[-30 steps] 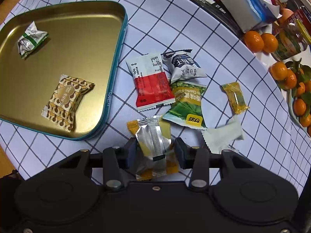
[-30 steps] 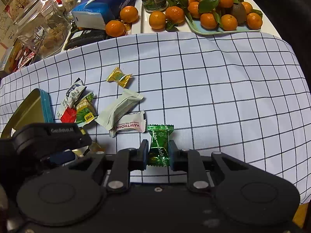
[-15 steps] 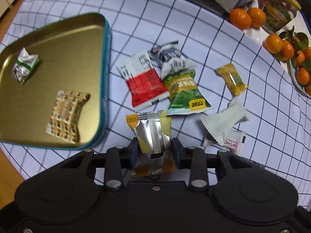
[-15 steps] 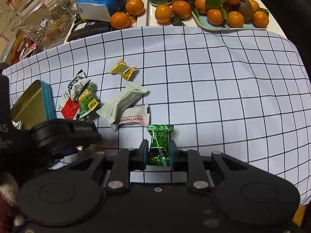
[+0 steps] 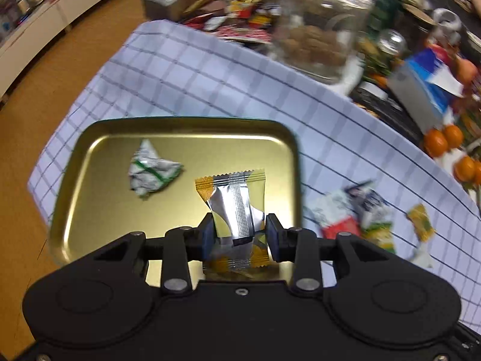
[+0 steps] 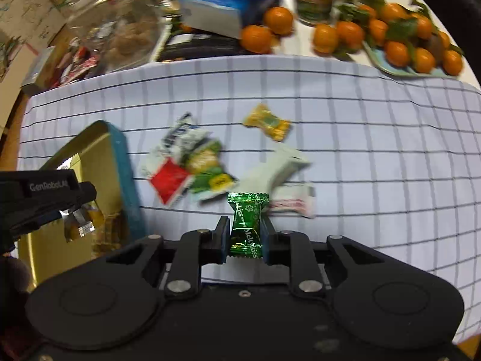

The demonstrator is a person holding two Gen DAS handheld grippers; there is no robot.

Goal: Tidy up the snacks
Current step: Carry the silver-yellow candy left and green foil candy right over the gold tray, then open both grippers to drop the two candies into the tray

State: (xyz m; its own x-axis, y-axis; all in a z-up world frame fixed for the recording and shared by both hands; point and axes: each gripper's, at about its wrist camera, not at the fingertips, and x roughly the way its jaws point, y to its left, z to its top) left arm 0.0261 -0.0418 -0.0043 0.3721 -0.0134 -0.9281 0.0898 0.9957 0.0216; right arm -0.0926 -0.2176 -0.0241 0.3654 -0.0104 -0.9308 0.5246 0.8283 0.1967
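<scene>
The left tool (image 5: 237,234), clenched on a silver-yellow packet (image 5: 233,201), hangs over the gold tin (image 5: 90,150); next comes release. The right tool (image 6: 243,239) grips a green candy (image 6: 245,225).

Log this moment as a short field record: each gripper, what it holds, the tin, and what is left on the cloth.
left gripper: shut on silver-and-yellow snack packet, held above the tin
right gripper: shut on green candy, above the checked cloth
gold tin: holds a crumpled green-and-white wrapper
left on cloth: red-and-white packet, green packet, yellow candy, pale wrapper
</scene>
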